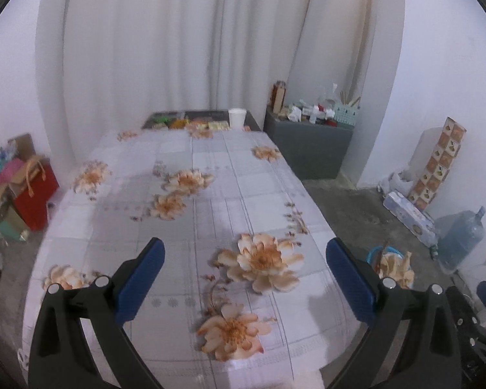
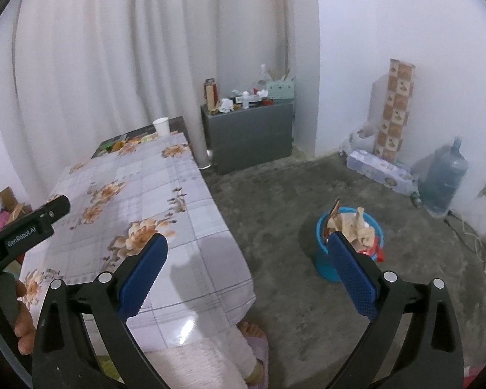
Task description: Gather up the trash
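Note:
A blue trash bin (image 2: 327,259) stands on the floor to the right of the table, filled with crumpled brown paper (image 2: 356,227) and a red wrapper. It also shows in the left wrist view (image 1: 374,254), partly hidden by my finger. My left gripper (image 1: 244,249) is open and empty above the near end of the flowered tablecloth (image 1: 210,201). My right gripper (image 2: 248,243) is open and empty over the table's right edge, its right finger in front of the bin. A white paper cup (image 1: 237,117) stands at the table's far end, also in the right wrist view (image 2: 161,126).
Small packets lie on the dark far end of the table (image 1: 178,121). A grey cabinet (image 2: 249,136) with clutter stands in the corner. A water jug (image 2: 444,178), a long packet and a tiled column line the right wall. A red bag (image 1: 35,191) and boxes sit left.

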`<state>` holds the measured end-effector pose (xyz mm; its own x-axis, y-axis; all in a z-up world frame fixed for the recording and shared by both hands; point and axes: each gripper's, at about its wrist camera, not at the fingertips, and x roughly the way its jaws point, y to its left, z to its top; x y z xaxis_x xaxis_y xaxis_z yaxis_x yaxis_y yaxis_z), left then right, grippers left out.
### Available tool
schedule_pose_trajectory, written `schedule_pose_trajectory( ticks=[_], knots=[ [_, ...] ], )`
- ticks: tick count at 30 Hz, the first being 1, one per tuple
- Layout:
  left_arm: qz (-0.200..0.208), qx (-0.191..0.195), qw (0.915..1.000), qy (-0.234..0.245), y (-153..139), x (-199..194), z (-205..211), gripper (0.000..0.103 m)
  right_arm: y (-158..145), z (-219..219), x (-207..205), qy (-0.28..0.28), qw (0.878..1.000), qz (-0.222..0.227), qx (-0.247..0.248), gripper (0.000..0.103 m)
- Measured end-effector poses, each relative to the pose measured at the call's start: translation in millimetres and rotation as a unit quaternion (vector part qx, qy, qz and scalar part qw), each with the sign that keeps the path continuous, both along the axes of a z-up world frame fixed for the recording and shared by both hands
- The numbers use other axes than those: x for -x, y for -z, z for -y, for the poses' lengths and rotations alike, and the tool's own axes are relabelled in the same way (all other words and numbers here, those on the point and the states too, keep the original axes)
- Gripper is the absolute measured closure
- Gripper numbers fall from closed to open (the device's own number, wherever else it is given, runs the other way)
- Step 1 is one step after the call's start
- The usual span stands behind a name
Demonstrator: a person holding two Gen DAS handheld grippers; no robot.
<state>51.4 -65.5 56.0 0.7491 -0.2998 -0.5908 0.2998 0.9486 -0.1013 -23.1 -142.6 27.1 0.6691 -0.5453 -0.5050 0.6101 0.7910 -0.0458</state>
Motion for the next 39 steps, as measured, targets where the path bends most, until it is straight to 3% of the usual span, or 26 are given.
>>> schedule_pose_trajectory(
  ticks=[5,8,11,16,21,39],
  knots=[
    [0.003,0.015,0.9998,0.012,-5.6,1.1,6.6,0.005,-2.4,1.7,0.0,0.003,1.000,-0.003,0.012,0.008],
    [-0.005,0.000,0.9999,0.016,-4.7,-1.1,15.6,0.005,-4.6,2.1,1.8,-0.002,1.000,-0.002,0.011,0.008],
    [-0.035,-0.021,0.9990,0.017,2.2,-6.8,22.9,0.005,-2.9,3.7,5.3,-0.005,1.000,0.000,0.003,0.008],
    [-0.085,-0.013,0.9963,-0.001,18.9,-8.0,19.3,0.005,6.1,7.8,3.2,0.005,0.999,-0.031,-0.001,0.008],
    [-0.107,-0.009,0.9942,-0.009,29.3,-0.3,18.6,0.005,11.8,10.3,0.7,0.009,0.999,-0.053,-0.007,0.008],
    [-0.110,-0.013,0.9936,-0.021,33.2,4.7,17.1,0.005,12.9,15.1,0.4,0.005,0.997,-0.082,0.005,0.008]
  ],
)
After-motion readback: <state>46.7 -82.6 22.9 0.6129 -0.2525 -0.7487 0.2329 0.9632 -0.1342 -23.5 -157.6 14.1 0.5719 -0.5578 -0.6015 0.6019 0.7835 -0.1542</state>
